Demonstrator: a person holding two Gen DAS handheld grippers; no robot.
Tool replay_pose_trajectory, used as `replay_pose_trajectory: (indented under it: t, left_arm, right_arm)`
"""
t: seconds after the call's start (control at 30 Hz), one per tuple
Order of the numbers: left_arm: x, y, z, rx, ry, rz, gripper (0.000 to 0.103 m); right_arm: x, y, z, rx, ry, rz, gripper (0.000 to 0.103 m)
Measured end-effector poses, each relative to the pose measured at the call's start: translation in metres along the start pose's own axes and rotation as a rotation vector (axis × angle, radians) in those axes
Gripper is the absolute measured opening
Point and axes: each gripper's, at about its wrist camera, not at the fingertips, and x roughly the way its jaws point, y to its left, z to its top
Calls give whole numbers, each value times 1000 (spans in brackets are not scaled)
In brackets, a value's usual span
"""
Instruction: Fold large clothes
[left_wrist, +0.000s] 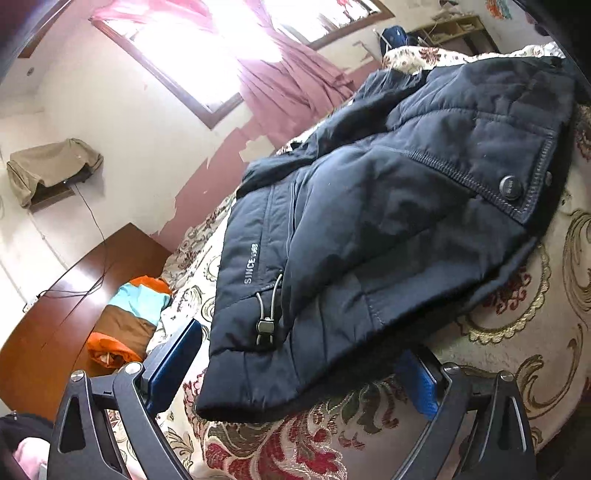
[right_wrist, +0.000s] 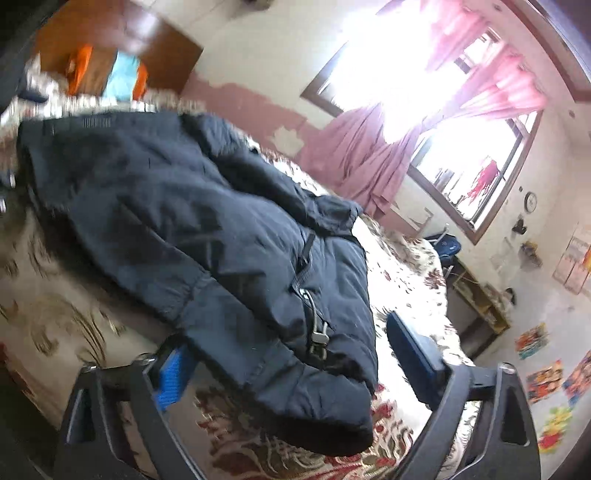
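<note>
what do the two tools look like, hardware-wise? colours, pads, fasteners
Both match. The left tool has dark grey metal linkage arms with triangular cutouts and silver screw heads at the pivots; its fingers are navy slabs, one showing a bright blue ribbed pad. The right tool looks the same, blue pad included. No cables, markings or sleeves visible.

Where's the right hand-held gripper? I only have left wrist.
Observer: At the jacket hem's other corner, right hand-held gripper open, fingers either side of the hem.
Operator: Holding any fabric?
Observer: Not clearly. Its left finger sits under the hem edge; the right finger is clear of the fabric, over the bedspread.
Operator: Anything past the bed on that side?
Observer: A wall clock and colourful pictures on the wall, beside the window.
</note>
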Motion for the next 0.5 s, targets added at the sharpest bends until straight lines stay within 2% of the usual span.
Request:
replay_pose_trajectory:
  t: [0.07, 0.17, 0.33, 0.37, 0.4, 0.43, 0.5]
  left_arm:
    - [-8, -4, 0, 10, -17, -7, 98]
    - [-15, -16, -2, 60, -42, -18, 98]
    - [-17, -31, -3, 130, -55, 20, 98]
    - [-14, -31, -3, 134, -44, 35, 94]
    - [-13, -32, -3, 133, -35, 41, 84]
    - [-9, -30, -3, 125, -16, 42, 79]
    - [1, -22, -3, 91, 22, 25, 57]
  right_arm:
    - [-4, -3, 3, 28, -17, 30, 67]
    - [-7, -10, 9, 54, -43, 52, 60]
    - [-9, -19, 11, 82, -75, 55, 55]
    - [-9, -19, 11, 82, -78, 52, 54]
    - [-10, -18, 9, 83, -79, 49, 53]
    - [-8, -20, 11, 84, -78, 48, 50]
    - [-6, -20, 10, 96, -76, 49, 44]
